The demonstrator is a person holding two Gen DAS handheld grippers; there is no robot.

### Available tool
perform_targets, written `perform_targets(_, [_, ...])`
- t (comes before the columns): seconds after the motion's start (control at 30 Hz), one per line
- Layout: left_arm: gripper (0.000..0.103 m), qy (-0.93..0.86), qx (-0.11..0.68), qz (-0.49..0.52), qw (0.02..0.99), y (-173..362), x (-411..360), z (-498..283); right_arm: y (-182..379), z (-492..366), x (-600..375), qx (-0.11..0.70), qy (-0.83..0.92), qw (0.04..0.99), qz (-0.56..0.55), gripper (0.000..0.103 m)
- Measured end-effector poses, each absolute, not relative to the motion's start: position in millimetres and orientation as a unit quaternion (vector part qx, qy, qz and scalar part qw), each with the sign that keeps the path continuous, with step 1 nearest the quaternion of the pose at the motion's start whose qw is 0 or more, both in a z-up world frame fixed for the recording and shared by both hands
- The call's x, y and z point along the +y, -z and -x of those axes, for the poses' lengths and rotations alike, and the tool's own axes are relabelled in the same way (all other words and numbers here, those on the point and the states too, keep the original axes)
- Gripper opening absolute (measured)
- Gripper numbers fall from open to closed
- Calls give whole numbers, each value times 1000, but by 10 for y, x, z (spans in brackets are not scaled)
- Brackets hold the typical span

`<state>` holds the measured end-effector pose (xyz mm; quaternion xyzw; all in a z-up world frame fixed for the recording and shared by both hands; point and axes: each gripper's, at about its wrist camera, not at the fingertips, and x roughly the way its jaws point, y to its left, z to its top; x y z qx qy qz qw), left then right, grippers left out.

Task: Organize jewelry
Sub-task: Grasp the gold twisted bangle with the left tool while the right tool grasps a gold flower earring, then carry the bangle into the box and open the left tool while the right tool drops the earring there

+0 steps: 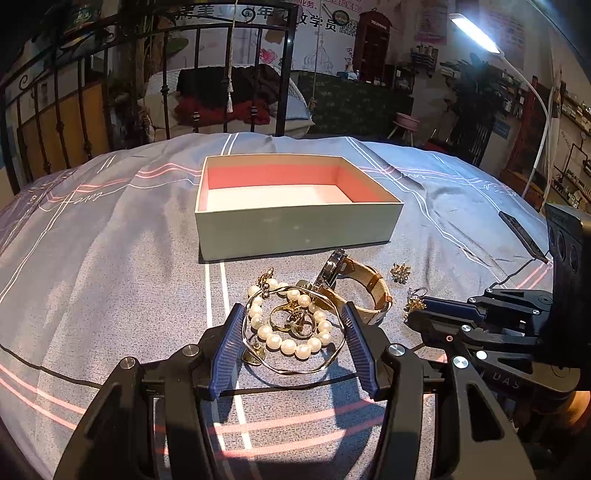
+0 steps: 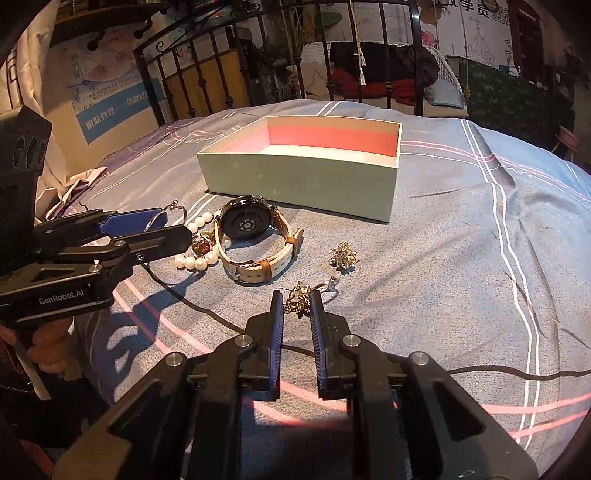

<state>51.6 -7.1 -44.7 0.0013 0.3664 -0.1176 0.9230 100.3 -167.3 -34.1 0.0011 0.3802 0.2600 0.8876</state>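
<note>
An open pale green box (image 1: 295, 229) with a pink inside sits on the bed, also in the right wrist view (image 2: 299, 184). In front of it lie a pearl bracelet (image 1: 291, 345), a thin gold bangle (image 1: 295, 365), gold rings (image 1: 291, 319), a tan-strap watch (image 1: 354, 284) (image 2: 255, 236) and a gold earring (image 1: 400, 273) (image 2: 343, 256). My left gripper (image 1: 293, 321) is open, its jaws either side of the bangle and pearls. My right gripper (image 2: 297, 301) has its jaws close around a second gold earring (image 2: 299, 299), touching or nearly touching it.
The jewelry lies on a grey bedspread (image 1: 110, 258) with white and pink lines. A black iron bed rail (image 1: 110, 92) stands behind the bed. A white lamp (image 1: 476, 33) shines at the upper right.
</note>
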Motion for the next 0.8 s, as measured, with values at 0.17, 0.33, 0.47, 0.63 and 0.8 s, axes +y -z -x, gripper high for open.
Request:
perform_targets(0.17, [52,119,368,-5,922,447,-88,-512,339,-971,-1649,383,-264,885,1,19])
perform_targets(0.33, [52,121,368,-5,922,450,-93,-513,351,-1057,-1626,391,-253,885,0,19])
perform_targets(0.47, [52,120,365,-3,923,444,-91,-511,363,-1123,-1566,394,-246,885,14,19])
perform_targets(0.63, [52,120,363,-1,924,433,-74,-508,345,-1105,-1544,389,-240,889,29,17])
perform_targets(0.8, [52,119,360,2,925,423,-68,-515,273,-1072,-1578,373,-242,896,19,16])
